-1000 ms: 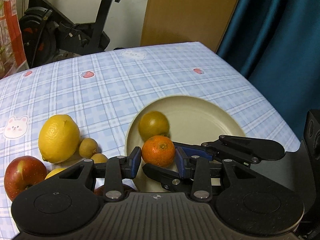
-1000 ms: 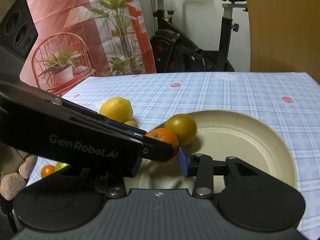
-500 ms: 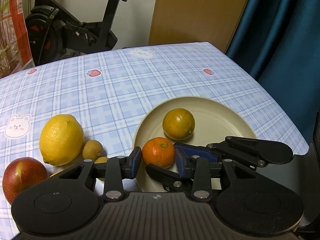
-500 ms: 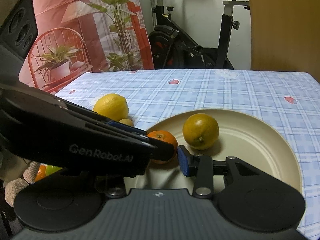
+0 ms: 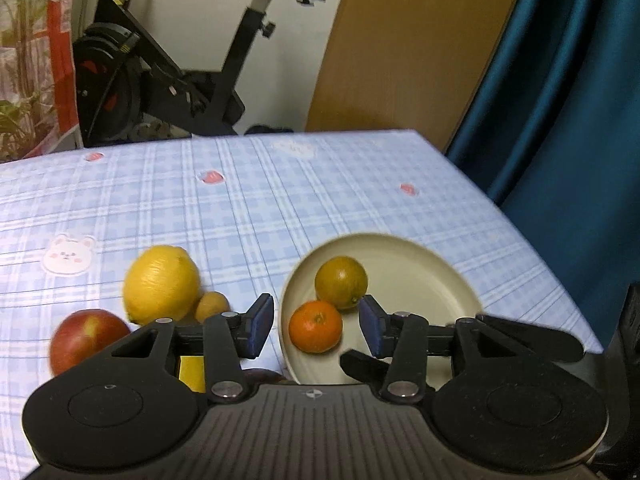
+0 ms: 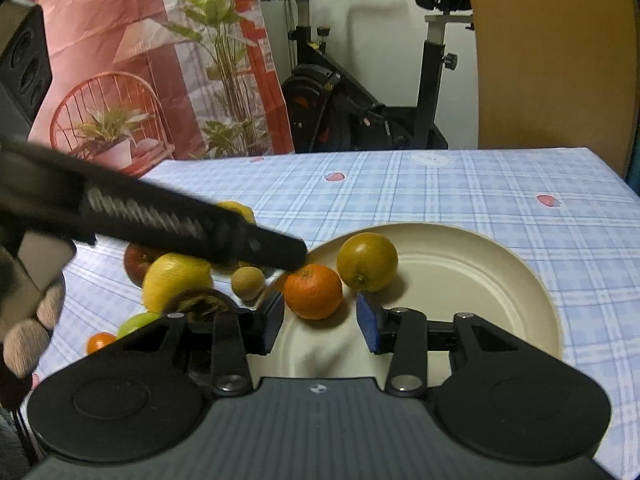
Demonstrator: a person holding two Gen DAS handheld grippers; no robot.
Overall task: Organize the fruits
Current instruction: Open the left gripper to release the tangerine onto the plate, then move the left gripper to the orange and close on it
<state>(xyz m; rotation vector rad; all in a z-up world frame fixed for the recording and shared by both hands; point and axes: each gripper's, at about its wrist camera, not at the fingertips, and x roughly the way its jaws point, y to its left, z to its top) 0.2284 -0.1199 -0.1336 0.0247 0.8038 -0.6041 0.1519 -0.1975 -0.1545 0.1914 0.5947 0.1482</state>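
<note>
A tangerine (image 5: 316, 331) rests on the cream plate (image 5: 420, 272) near its left rim, next to a greenish orange (image 5: 341, 282). My left gripper (image 5: 315, 326) hovers just behind the tangerine. Its jaws are opening, and the blue pads stand clear on either side of the fruit. In the right wrist view the same tangerine (image 6: 313, 291) and orange (image 6: 367, 262) lie just beyond my right gripper (image 6: 320, 324). That gripper is open with nothing between its pads, and its jaws are easing wider. The left gripper's finger (image 6: 280, 250) crosses in from the left there.
Left of the plate (image 6: 520, 272) lie a lemon (image 5: 162, 284), a red apple (image 5: 88, 340) and a small brown fruit (image 5: 211, 307). Nearer the table's front edge are a second lemon (image 6: 176, 280), a green fruit (image 6: 136, 322) and a tiny tangerine (image 6: 100, 342). A gloved hand (image 6: 32, 328) is at far left.
The left jaws have spread away from the tangerine, which now sits free on the plate. Both grippers have drawn back and upward, and more of the room shows.
</note>
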